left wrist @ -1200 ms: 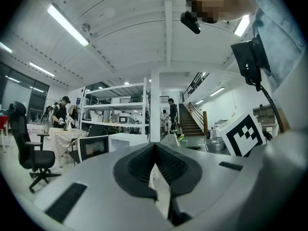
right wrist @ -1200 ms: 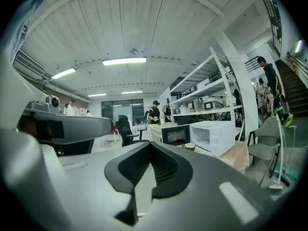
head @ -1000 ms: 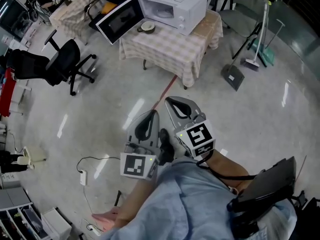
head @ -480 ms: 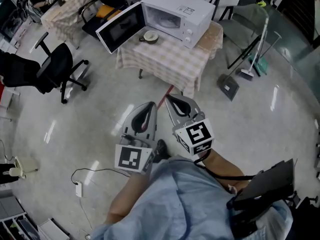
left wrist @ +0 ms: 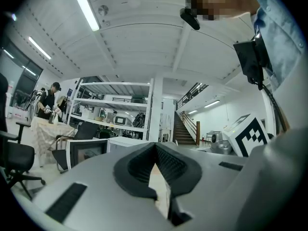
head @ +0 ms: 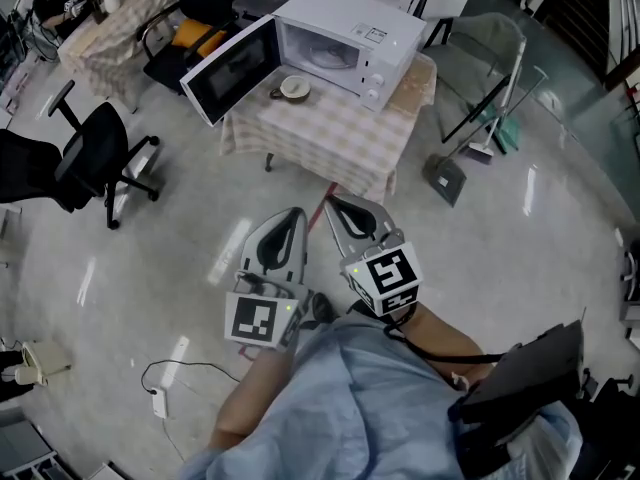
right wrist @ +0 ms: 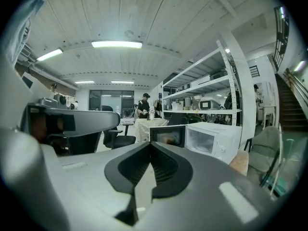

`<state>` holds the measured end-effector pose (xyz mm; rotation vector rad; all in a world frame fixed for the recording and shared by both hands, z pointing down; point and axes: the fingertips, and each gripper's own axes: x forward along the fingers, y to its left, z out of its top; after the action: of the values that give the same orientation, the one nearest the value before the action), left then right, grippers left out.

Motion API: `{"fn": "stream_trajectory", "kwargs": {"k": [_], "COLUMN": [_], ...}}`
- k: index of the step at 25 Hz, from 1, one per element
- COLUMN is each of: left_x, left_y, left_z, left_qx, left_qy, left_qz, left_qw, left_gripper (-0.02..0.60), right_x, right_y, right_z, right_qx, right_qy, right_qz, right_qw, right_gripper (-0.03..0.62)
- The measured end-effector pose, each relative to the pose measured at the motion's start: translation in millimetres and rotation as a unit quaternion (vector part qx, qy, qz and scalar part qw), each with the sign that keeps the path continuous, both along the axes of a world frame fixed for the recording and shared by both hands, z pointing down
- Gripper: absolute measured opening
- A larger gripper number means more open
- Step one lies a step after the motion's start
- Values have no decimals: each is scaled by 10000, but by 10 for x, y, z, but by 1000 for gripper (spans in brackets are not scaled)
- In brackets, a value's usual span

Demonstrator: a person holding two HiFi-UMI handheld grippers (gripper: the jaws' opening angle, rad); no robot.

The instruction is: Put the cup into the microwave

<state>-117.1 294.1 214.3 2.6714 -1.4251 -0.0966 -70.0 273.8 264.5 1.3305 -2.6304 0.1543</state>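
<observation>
Both tongs shut and empty, well apart from the bench (head: 335,143) that carries the cup (head: 293,89)

The bench wears a checked cloth and stands across the floor from the person. On it the white microwave (head: 350,38) has its door (head: 230,68) swung wide to the left (the cavity faces the camera). The left tongs (head: 296,214) and right tongs (head: 332,202) are side by side above the floor, pointing toward the bench, each with jaws pressed together on nothing. The cup stands upright on the cloth just before the open cavity, mouth up, long axis vertical; its handle seems to point left, toward the door
</observation>
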Motion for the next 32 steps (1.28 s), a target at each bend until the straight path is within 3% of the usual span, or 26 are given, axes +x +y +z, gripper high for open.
{"fn": "stream_trajectory", "kwargs": {"k": [3,15,32], "left_x": [5,19,406], "left_y": [-71,-486,-1662], "left_z": [32,161,380], "left_qx": [-202,-145,-496], "left_qy": [-31,-62,-296], "left_qz": [53,96,206], "left_qw": [9998,9998,9981], "left_gripper": [5,5,5], "right_x": [1,20,389], "right_y": [-70,-526,-1707], "right_z": [34,128,330], "right_qx": [-47,-81,-352], "right_qy": [38,5,-177], "right_qz": [77,98,160], "right_qw": [10000,9999,9991], "right_gripper": [3,3,3]}}
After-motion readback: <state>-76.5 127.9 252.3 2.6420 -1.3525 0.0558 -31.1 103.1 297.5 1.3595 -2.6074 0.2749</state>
